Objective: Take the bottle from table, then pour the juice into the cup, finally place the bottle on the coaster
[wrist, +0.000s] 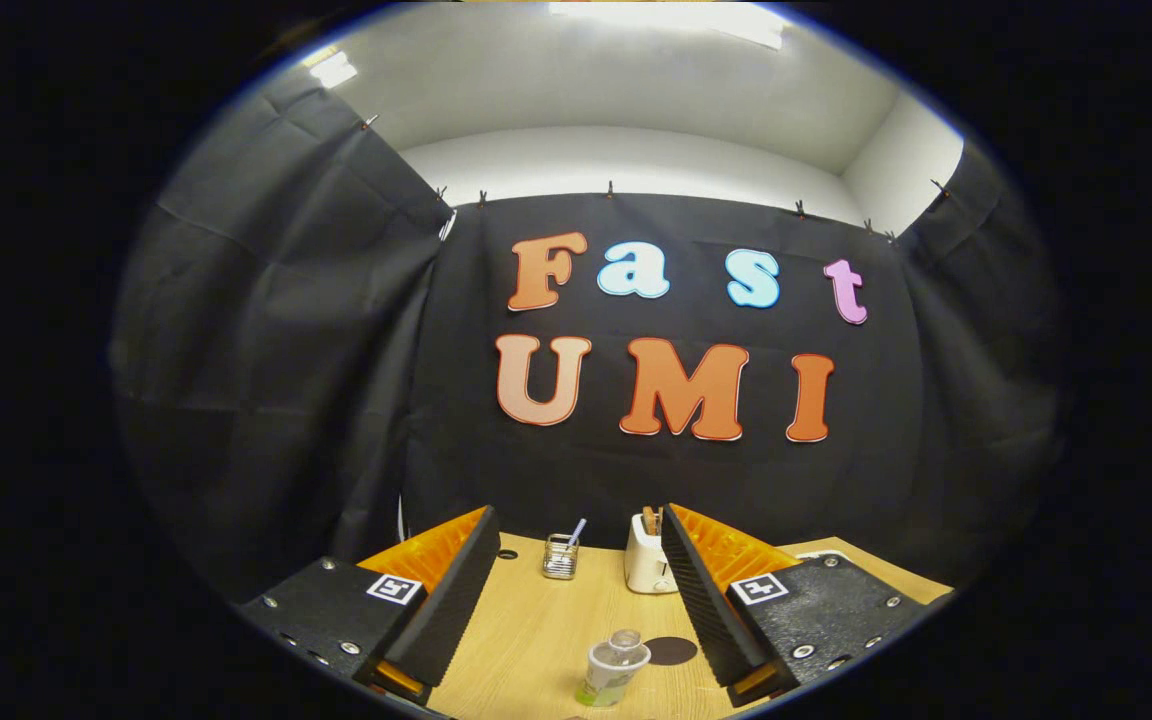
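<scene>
Bottle [613, 667] stands low between the wide-parted, empty jaws of the gripper [577, 540], its base cut off, a dark coaster [671, 651] just beside it on the desk [536, 630]; toaster [648, 566] partly hidden behind one jaw, gripper held level.

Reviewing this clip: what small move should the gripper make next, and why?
Probably lower and ease forward toward the bottle. The gripper is open, its fingers spread wide and holding nothing, while the bottle stands upright on the table between them, low and near. The dark coaster lies just beside it, and a cup stands farther back.
</scene>
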### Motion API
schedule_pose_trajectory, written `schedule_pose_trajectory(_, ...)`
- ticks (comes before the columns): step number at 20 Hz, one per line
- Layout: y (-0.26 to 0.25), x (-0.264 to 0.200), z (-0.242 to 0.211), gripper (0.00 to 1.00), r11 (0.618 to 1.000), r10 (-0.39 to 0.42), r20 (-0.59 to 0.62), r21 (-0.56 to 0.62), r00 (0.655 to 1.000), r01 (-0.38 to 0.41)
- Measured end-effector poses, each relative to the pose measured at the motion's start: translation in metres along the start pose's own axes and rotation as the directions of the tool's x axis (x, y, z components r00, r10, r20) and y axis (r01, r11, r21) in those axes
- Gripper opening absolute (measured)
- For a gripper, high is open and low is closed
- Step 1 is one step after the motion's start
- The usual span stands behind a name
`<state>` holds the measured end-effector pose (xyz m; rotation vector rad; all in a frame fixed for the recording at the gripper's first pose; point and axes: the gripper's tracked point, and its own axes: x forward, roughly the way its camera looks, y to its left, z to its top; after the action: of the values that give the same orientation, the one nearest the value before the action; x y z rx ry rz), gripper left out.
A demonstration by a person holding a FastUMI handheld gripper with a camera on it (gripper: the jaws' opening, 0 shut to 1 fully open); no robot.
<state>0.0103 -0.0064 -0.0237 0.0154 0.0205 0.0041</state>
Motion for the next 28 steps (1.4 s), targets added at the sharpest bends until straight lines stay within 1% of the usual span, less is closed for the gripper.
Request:
schedule_pose_trajectory(5, -0.008, 0.004, -0.016, 0.96, 0.999, -0.043, -0.015, -0.008, 0.999, 0.042)
schedule_pose_trajectory(8, -0.011, 0.002, -0.023, 0.96, 0.998, -0.067, 0.009, -0.006, 0.998, 0.067)
schedule_pose_trajectory(13, -0.019, -0.001, -0.052, 0.96, 0.994, -0.113, -0.010, 0.011, 0.994, 0.113)
schedule_pose_trajectory(15, -0.021, 0.002, -0.067, 0.96, 0.993, -0.111, -0.014, 0.034, 0.994, 0.111)
schedule_pose_trajectory(18, -0.034, 0.001, -0.099, 0.96, 0.988, -0.145, -0.045, 0.049, 0.988, 0.148)
schedule_pose_trajectory(21, -0.039, 0.000, -0.122, 0.96, 0.985, -0.162, -0.049, 0.059, 0.986, 0.165)
schedule_pose_trajectory(26, -0.029, 0.002, -0.162, 0.96, 0.989, -0.141, -0.108, 0.036, 0.984, 0.146)
schedule_pose_trajectory(28, -0.025, 0.005, -0.185, 0.96, 0.989, -0.139, -0.147, 0.026, 0.979, 0.144)
